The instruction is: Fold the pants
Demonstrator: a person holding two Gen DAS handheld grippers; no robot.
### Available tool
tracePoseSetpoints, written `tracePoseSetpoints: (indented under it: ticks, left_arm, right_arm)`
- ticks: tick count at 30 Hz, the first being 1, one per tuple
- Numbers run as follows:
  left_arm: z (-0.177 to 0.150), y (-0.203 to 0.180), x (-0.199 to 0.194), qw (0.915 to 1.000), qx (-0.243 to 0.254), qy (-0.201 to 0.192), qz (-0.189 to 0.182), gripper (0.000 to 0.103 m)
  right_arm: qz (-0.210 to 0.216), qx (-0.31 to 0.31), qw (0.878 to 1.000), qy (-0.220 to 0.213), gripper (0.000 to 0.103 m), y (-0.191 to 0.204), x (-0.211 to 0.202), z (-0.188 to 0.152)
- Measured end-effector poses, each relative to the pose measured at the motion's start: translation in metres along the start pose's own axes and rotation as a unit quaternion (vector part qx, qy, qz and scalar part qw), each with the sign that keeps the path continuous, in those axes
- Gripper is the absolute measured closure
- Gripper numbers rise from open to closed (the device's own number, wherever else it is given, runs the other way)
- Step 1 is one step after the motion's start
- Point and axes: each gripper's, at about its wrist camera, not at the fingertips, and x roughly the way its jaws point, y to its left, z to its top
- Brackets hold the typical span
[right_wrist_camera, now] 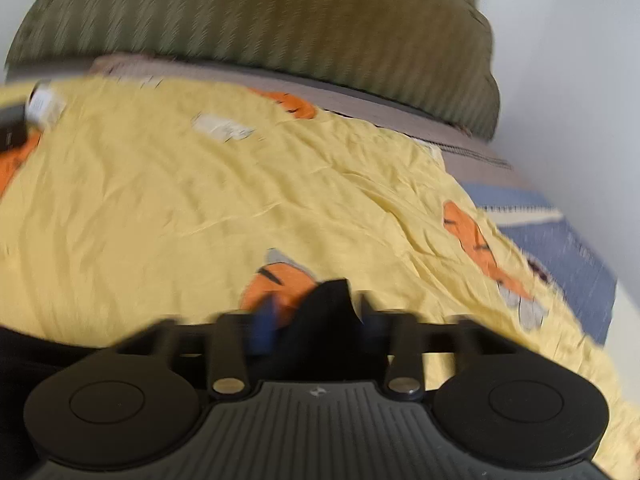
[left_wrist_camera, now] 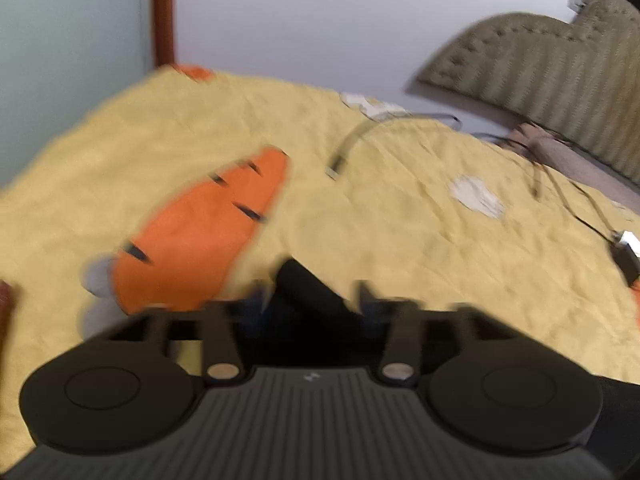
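Left wrist view shows the left gripper (left_wrist_camera: 314, 292) angled down over a yellow bedspread (left_wrist_camera: 400, 240) printed with orange carrots. Its jaws stand apart, and a fold of the dark pants (left_wrist_camera: 308, 284) lies between them, running from the near side up and away to the left. The picture is blurred, so I cannot tell whether the cloth touches either finger, but the pads do not appear to press on it.

Right wrist view has the right gripper (right_wrist_camera: 312, 312) in much the same pose, jaws spread, with a peaked edge of the pants (right_wrist_camera: 324, 312) rising between the fingers. More dark cloth spreads along the near left of that frame, so the bulk of the garment seems to lie near and between the two hands, low in both views and mostly hidden under the gripper bodies.

A white cable (left_wrist_camera: 344, 148) and a small black adapter (left_wrist_camera: 626, 256) lie further off on the bedspread, with a green ribbed headboard (right_wrist_camera: 260, 12) at the far side.

Both hands look equally near the garment. I judge each has let a fold drop, so any next grasp would reach back toward the near side.
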Motion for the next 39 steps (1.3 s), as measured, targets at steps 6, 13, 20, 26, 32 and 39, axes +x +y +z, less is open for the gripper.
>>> tracePoseSetpoints:
  ticks: [6, 13, 20, 26, 32, 39]
  left_arm:
    - [-0.002, 0.03, -0.02, 0.9997, 0.006, -0.02, 0.014, 0.03]
    - [-0.027, 0.093, -0.064, 0.9991, -0.03, -0.028, 0.007, 0.026]
    - [-0.058, 0.124, -0.079, 0.9997, -0.024, -0.003, 0.001, 0.026]
    - [-0.07, 0.114, -0.071, 0.9983, 0.005, 0.005, -0.058, 0.024]
    - [-0.066, 0.1, -0.056, 0.9964, 0.025, -0.001, -0.082, 0.019]
    - [-0.07, 0.096, -0.048, 0.9905, 0.041, 0.005, -0.131, 0.02]
  right_arm:
    - [0.075, 0.095, 0.992, -0.028, 0.023, -0.041, -0.038, -0.02]
    - [0.203, 0.185, 0.961, -0.036, 0.022, -0.068, -0.1, -0.065]
    - [0.31, 0.24, 0.92, 0.006, 0.019, -0.067, -0.111, -0.101]
    - [0.357, 0.215, 0.909, 0.021, 0.019, -0.035, -0.12, -0.111]
    - [0.405, 0.252, 0.878, 0.038, 0.014, -0.02, -0.12, -0.12]
    - [0.41, 0.233, 0.881, 0.029, 0.014, -0.006, -0.13, -0.122]
